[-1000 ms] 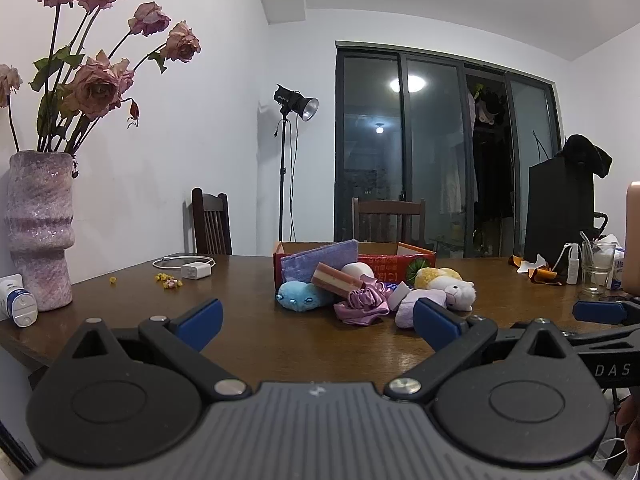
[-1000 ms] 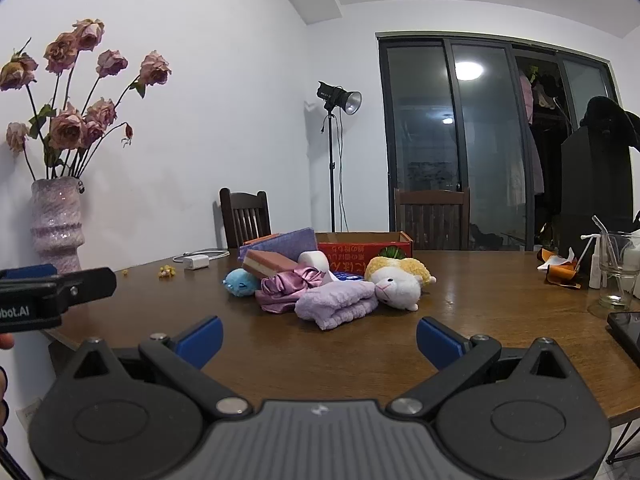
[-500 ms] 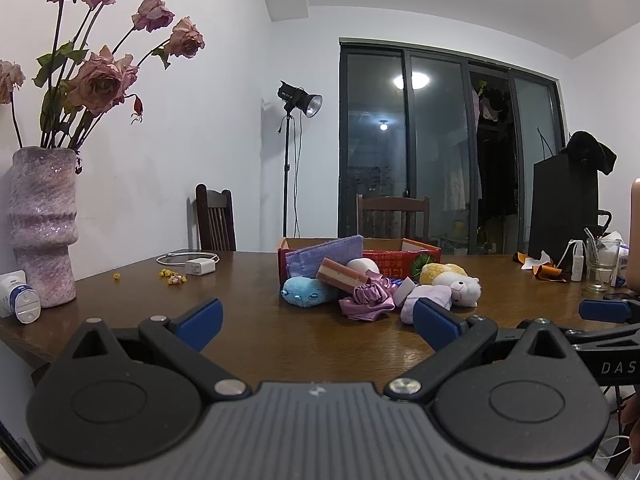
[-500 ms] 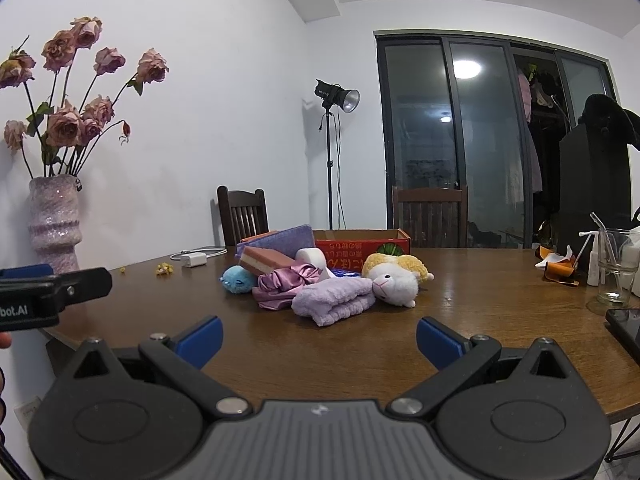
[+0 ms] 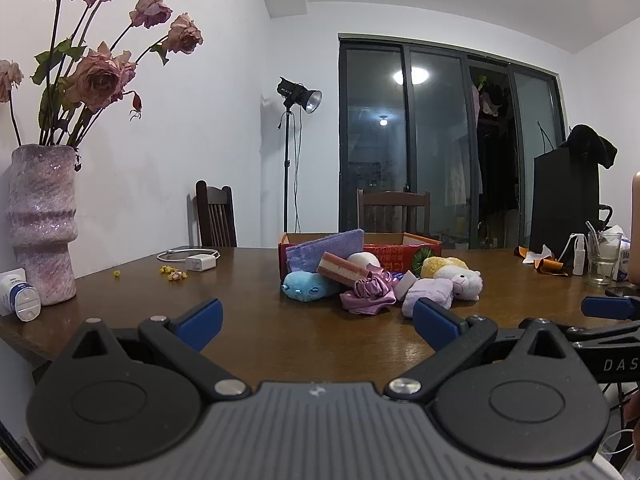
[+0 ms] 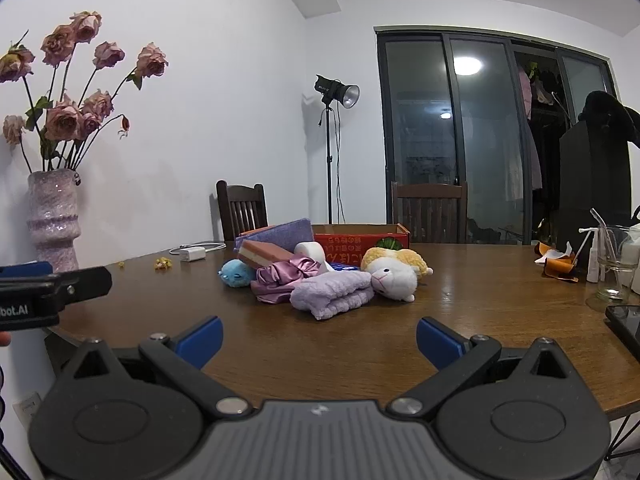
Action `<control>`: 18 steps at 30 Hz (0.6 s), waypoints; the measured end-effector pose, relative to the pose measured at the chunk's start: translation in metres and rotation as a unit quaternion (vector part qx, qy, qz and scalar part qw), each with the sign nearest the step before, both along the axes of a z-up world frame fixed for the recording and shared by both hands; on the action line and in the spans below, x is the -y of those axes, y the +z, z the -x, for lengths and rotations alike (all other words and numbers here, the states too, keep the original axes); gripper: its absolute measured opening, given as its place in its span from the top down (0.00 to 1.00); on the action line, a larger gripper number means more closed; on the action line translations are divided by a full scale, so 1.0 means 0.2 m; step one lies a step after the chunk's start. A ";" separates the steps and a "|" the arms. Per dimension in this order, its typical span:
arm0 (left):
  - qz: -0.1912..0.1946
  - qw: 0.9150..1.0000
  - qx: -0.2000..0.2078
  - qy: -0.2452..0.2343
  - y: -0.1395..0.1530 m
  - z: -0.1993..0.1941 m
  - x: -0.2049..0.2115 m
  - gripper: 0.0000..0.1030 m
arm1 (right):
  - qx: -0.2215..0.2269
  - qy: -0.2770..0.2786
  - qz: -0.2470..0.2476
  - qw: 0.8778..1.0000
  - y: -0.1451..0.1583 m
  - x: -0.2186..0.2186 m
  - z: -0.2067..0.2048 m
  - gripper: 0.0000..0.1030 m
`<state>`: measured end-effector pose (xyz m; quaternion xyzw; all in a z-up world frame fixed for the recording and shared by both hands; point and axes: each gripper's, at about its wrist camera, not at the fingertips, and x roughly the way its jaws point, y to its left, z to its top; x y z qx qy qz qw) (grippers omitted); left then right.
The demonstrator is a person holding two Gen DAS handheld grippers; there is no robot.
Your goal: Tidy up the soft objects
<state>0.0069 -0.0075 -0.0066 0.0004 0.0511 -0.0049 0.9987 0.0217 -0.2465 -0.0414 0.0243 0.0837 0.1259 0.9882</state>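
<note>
Both grippers are hovering wide open and empty at the table's near edge. The lilac towel [image 6: 331,293] is lying mid-table before the red box [image 6: 360,239], long axis slanting leftward, nearer the right gripper [image 6: 319,338] than the left gripper [image 5: 316,322].

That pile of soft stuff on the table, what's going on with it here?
A person holds a gripper in each hand, both open and empty, short of the pile. The left gripper and right gripper face a blue plush, satin scrunchie, lilac towel and sheep toy lying in front of a red box. Nothing is picked up yet.
</note>
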 end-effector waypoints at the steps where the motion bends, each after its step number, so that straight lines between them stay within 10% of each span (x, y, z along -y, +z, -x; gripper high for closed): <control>1: -0.001 1.000 -0.001 0.000 0.00 0.00 0.00 0.00 | -0.001 0.000 -0.001 1.000 0.00 0.00 0.00 0.00; 18: -0.024 0.999 -0.002 0.025 0.02 -0.16 -0.01 0.00 | 0.009 0.016 0.011 1.000 0.05 -0.01 -0.12 0.00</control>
